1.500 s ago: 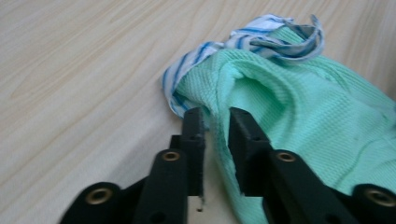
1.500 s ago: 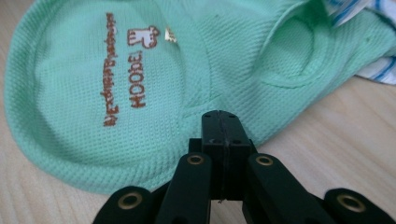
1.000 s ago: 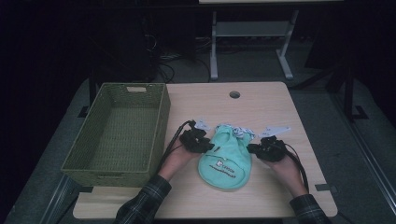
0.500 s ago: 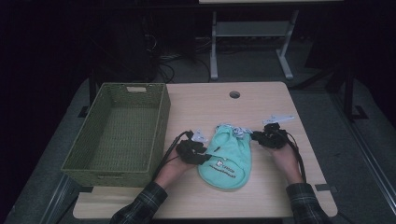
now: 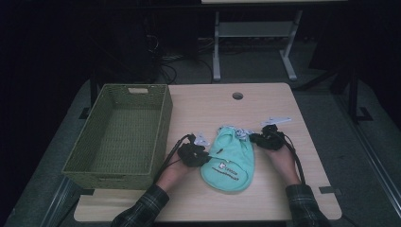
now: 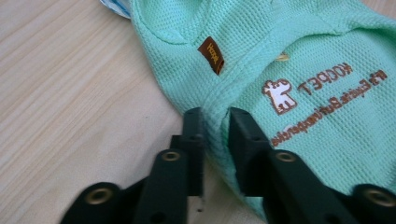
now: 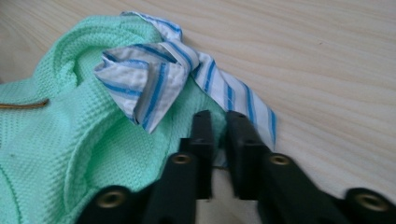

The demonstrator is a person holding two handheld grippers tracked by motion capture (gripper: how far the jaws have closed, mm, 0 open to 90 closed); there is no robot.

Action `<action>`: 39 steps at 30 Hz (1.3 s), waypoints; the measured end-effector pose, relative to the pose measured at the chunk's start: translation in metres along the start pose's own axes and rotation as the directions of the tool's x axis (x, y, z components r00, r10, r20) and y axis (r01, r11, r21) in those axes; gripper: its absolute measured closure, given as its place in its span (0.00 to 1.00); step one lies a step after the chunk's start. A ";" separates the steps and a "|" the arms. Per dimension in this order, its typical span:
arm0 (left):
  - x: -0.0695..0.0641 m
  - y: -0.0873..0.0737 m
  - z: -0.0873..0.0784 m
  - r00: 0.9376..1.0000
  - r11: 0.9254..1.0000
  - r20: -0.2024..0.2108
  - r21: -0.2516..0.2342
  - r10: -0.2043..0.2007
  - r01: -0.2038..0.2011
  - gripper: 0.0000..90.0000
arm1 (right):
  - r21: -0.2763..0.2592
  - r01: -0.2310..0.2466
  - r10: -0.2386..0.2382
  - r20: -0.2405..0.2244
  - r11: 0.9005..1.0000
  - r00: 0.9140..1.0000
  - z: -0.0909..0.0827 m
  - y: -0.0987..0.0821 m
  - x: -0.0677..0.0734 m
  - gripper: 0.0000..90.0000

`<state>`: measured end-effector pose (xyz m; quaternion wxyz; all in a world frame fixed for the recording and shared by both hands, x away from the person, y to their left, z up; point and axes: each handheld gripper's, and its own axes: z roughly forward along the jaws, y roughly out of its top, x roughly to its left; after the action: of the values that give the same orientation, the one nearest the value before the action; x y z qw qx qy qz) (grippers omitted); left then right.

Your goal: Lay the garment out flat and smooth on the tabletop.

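Currently: green garment (image 5: 229,158) flat on table (image 5: 265,101), left gripper (image 6: 215,122) clamped on its left edge, right gripper (image 7: 218,125) pinching its far-right corner; basket (image 5: 161,123) at left empty, lifting and placing outstanding.

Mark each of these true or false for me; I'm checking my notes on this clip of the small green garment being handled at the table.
1. The green garment lies on the wooden table. True.
2. The green garment sits inside the woven basket. False: the basket stands to its left and holds nothing that can be seen.
3. The left gripper has its jaws pinched on the garment's edge. True; they have just been closing.
4. The garment's collar is plain white. False: it is white with blue stripes.
5. The right gripper grips the basket rim. False: it is shut on the fabric beside the striped collar.
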<state>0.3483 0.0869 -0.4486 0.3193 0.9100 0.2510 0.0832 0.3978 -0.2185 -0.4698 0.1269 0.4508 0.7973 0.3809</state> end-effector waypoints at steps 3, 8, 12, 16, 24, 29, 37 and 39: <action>0.000 0.000 -0.002 1.000 1.000 0.001 0.002 -0.004 0.004 0.96 | -0.002 0.008 -0.008 0.007 1.000 1.000 0.000 0.000 0.001 0.99; -0.002 -0.002 -0.007 1.000 1.000 -0.005 0.018 -0.008 0.008 0.97 | -0.009 0.019 -0.018 0.055 1.000 0.998 -0.006 0.001 -0.002 1.00; -0.003 -0.004 -0.005 1.000 1.000 0.005 0.021 -0.007 0.007 0.95 | 0.002 0.021 -0.021 0.080 1.000 0.997 -0.005 -0.001 -0.006 1.00; -0.003 0.000 -0.010 1.000 1.000 0.014 -0.025 -0.016 0.016 0.80 | -0.008 0.017 -0.016 0.054 1.000 0.998 -0.010 0.000 -0.002 0.94; 0.003 0.012 -0.013 1.000 0.997 0.025 -0.071 -0.020 0.021 0.95 | -0.018 0.021 -0.022 -0.019 1.000 1.000 -0.030 -0.001 0.012 0.97; 0.009 0.020 -0.003 0.999 0.997 0.041 -0.073 -0.022 0.025 0.99 | -0.002 0.053 -0.053 -0.061 0.999 0.997 -0.037 -0.009 0.026 1.00; 0.012 0.025 0.016 0.999 0.998 0.033 -0.062 -0.014 0.016 0.99 | 0.024 0.106 -0.103 -0.081 0.994 0.991 -0.045 -0.023 0.044 1.00; 0.013 0.026 0.020 0.999 0.998 0.032 -0.059 -0.006 0.008 0.99 | 0.012 0.114 -0.113 -0.095 0.993 0.989 -0.049 -0.029 0.047 1.00</action>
<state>0.3756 0.0653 -0.4479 0.3500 0.9006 0.2465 0.0750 0.3270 -0.2126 -0.4508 0.1068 0.3874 0.8301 0.3866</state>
